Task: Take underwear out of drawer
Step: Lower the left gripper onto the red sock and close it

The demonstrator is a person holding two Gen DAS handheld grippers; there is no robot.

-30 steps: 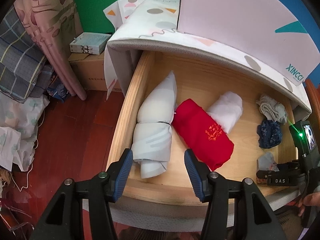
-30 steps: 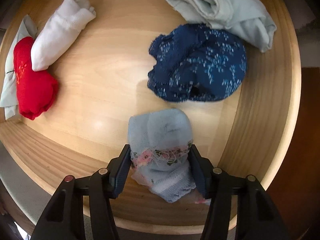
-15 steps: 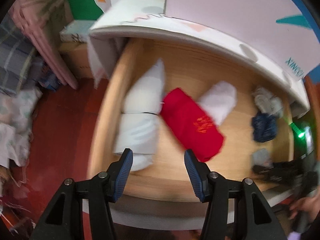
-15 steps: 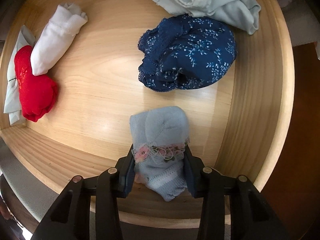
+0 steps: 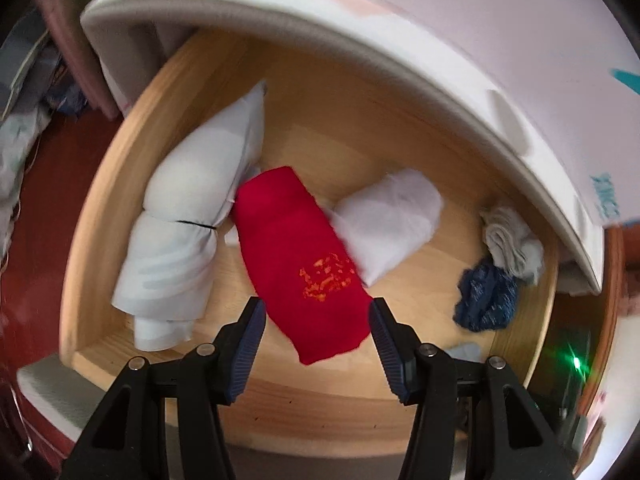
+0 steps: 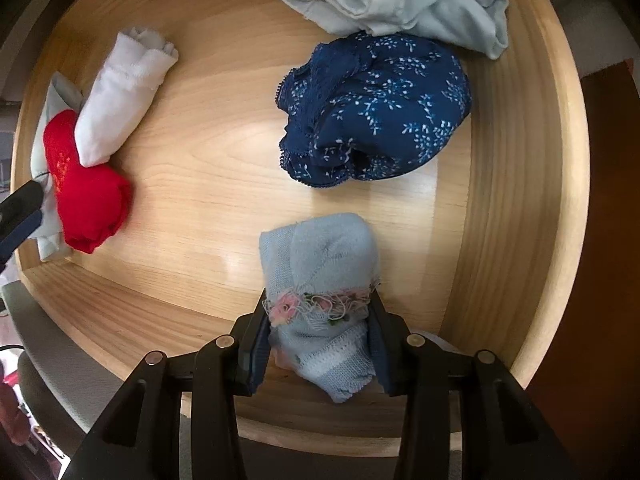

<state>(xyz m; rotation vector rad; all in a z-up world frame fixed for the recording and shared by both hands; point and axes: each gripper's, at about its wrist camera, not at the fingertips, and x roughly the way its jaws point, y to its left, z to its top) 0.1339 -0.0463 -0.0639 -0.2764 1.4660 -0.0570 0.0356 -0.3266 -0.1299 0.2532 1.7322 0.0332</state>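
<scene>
The right gripper (image 6: 318, 320) is clamped on the pale blue underwear (image 6: 320, 276), its two fingers pressed against the bundle's sides at the band of pink floral trim. That bundle sits in the wooden drawer (image 6: 516, 184), in the near right corner, close to the front wall; whether it rests on the drawer floor or is lifted off it cannot be told. Just behind the blue bundle lies a navy floral pair (image 6: 376, 112), and behind that, touching it, a crumpled grey-green pair (image 6: 400, 0) near the drawer's back. To the left of the blue bundle, well apart from it, lies a red roll (image 6: 86, 196) with a white roll (image 6: 120, 100) leaning on its far end. The left gripper (image 5: 316, 320) hovers with its jaws spread wide and nothing between them, its fingers framing the near end of the red roll (image 5: 304, 264) without touching it. In that view the white roll (image 5: 388, 224) lies against the red roll's right side, and a larger pale folded bundle (image 5: 188, 240) lies against its left side, near the drawer's left wall. The navy pair (image 5: 486, 300) and the grey-green pair (image 5: 512, 244) sit far to the right of the red roll, under the overhanging white mattress edge (image 5: 360, 36).
</scene>
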